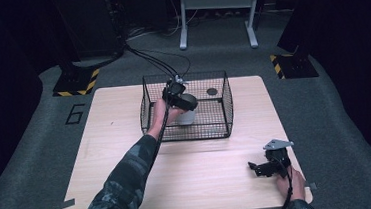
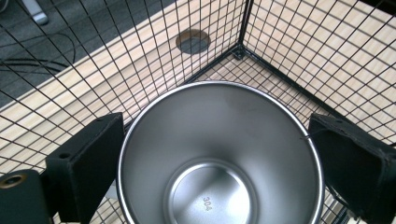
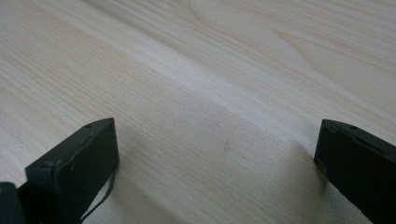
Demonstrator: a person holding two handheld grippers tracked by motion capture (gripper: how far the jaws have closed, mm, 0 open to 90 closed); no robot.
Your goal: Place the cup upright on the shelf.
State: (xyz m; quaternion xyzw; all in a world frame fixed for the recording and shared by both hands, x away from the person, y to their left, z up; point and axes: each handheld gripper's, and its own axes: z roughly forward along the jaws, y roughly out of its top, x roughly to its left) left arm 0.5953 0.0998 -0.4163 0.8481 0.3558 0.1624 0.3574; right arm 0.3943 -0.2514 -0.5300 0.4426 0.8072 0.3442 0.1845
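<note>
A black wire basket (image 1: 225, 126) stands on the far middle of the wooden table (image 1: 129, 179). Inside it is a steel cup (image 1: 186, 115), upright and empty, its shiny inside (image 2: 219, 154) facing the left gripper view. My left gripper (image 1: 187, 103) reaches into the basket from above, and its two black jaws press on opposite sides of the cup's rim (image 2: 217, 122). My right gripper (image 1: 255, 170) rests low over the table's near right part. It is open, with bare wood between its jaws (image 3: 215, 126).
A dark round spot (image 2: 193, 41) marks the tabletop by the basket's far corner (image 1: 212, 91). Basket walls (image 2: 303, 46) stand close around the cup. Cables run from the basket to the floor behind. A white frame (image 1: 215, 2) stands beyond the table.
</note>
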